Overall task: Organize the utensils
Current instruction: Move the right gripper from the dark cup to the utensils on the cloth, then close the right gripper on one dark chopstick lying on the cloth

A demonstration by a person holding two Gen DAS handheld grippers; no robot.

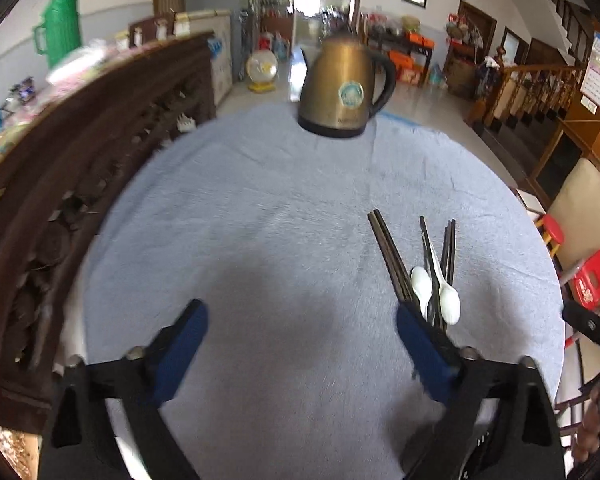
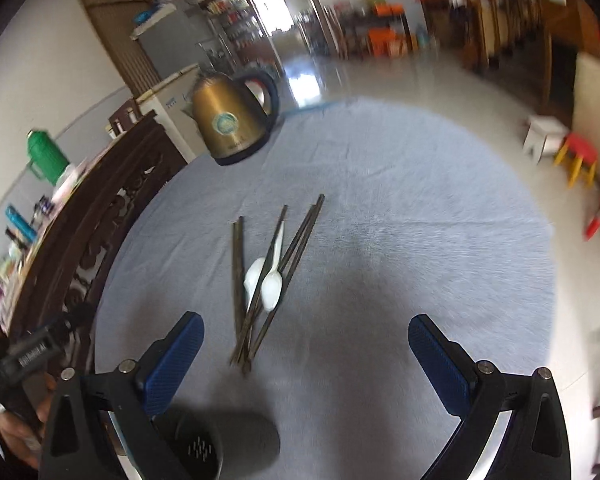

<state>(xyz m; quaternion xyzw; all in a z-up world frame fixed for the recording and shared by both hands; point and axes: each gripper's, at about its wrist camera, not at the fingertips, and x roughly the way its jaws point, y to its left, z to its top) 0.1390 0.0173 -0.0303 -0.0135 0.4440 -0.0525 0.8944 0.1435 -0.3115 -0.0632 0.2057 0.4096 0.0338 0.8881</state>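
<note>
Left wrist view: the left hand-held gripper (image 1: 302,338) hangs over the tabletop (image 1: 260,208) with its blue-padded fingers spread wide and nothing between them. The utensils lie just off its right finger: a pair of dark chopsticks (image 1: 388,252) running past that finger's tip, and beside them two white spoons (image 1: 434,288) lying bowl-down toward the camera among more dark sticks.

In the right wrist view, the right hand-held gripper (image 2: 306,342) is also wide apart and empty. The same bundle lies ahead of it, nearer its left finger: chopsticks (image 2: 304,232) fanned out and crossing at their near ends, the white spoons (image 2: 266,280) resting on top of them. A dark round holder (image 2: 198,446) with slotted holes in its bottom sits at the near edge of the tabletop, partly behind the left finger.

A pale blue fleecy cloth covers the tabletop. A brass-coloured electric kettle (image 1: 346,88) stands at the far edge. A carved dark wooden chair back (image 1: 84,184) borders the left edge. Beyond are a tiled floor, a green thermos (image 1: 58,26), red stools (image 1: 594,276) and a wooden staircase.
</note>
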